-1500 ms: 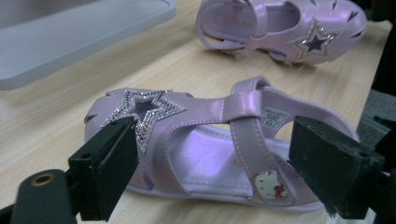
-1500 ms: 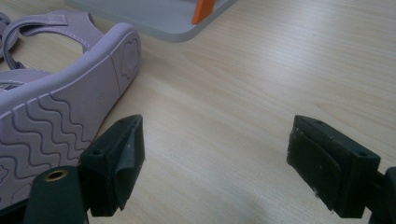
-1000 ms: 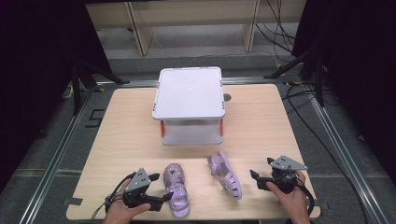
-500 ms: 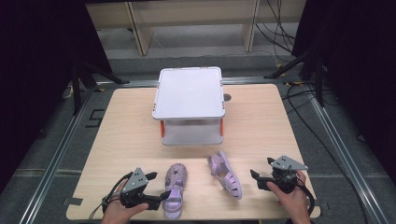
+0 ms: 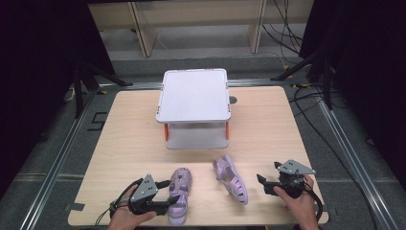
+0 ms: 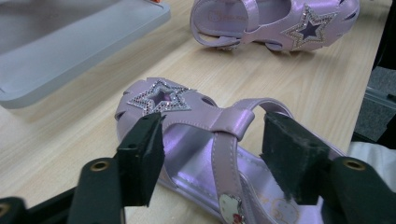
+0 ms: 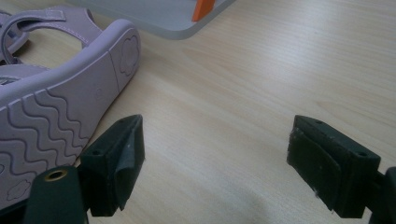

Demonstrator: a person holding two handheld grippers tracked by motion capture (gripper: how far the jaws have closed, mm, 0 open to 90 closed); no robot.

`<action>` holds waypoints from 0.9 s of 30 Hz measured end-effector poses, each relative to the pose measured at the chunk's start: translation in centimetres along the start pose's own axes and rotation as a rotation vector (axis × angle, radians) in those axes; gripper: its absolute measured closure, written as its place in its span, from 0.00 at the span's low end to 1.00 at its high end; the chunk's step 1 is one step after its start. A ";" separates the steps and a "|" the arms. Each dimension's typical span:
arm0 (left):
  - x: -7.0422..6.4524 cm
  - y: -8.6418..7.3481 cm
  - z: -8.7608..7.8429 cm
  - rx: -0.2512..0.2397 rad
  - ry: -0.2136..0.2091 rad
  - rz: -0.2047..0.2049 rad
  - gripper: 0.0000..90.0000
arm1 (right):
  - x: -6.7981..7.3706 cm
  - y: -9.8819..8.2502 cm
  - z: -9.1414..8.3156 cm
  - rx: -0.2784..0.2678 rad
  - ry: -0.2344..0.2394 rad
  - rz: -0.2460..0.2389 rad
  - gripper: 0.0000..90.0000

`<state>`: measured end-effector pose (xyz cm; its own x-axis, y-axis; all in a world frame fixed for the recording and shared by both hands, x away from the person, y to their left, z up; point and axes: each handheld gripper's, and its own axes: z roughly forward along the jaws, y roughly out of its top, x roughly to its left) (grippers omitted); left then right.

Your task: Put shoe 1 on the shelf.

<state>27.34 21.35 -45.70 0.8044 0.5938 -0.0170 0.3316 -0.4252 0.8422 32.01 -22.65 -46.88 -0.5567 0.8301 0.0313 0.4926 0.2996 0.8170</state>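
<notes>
Two small lilac plastic sandals with glitter stars lie on the pale wooden table [image 5: 134, 143], both on the person's side of the white box-shaped plastic stand with orange posts [image 5: 194, 108], which serves here as the landmark. The nearer-left sandal [image 5: 178, 194] sits upright on its sole in front of the stand's left corner, toe towards the stand and heel towards the person — a lie that offers its sides and straps to a tool coming in from the left. The other sandal [image 5: 231, 178], in front of the stand's right corner, is tipped on its side, its wavy-treaded sole turned towards the right gripper.

The left gripper [image 5: 165, 194] has come in level from the left and straddles the upright sandal at its middle. In the left gripper view the two black pads stand either side of the shoe with the crossing straps [image 6: 224, 122] between them; the jaws have just been closing, yet a gap shows at each pad, so they stand about half open and, as far as I can judge, do not yet pinch it. The grip seems aimed across the strap section because that is the narrow, firm part.

The right gripper [image 5: 265, 184] rests low on the table to the right of the tipped sandal, well in front of the stand, jaws wide apart and holding nothing — bare wood lies between its pads, with the sole [image 7: 60, 116] just beside the left one. It looks to be waiting its turn.
</notes>
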 end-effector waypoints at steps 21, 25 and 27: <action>0.2 0.3 1.4 0.009 -0.015 0.103 0.61 | 0.1 0.0 -0.1 -0.009 -0.001 0.003 0.21; 0.0 0.3 1.4 -0.010 -0.018 0.102 0.64 | 0.1 0.0 -0.1 -0.004 0.000 0.008 0.21; 0.1 0.3 1.2 0.001 -0.008 0.130 0.68 | 0.1 0.0 -0.1 -0.004 0.001 0.008 0.21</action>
<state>28.16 20.45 -46.08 0.8444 0.5284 0.0882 0.2250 -0.4991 0.8368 31.93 -22.59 -46.81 -0.5530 0.8323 0.0385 0.4944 0.2906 0.8192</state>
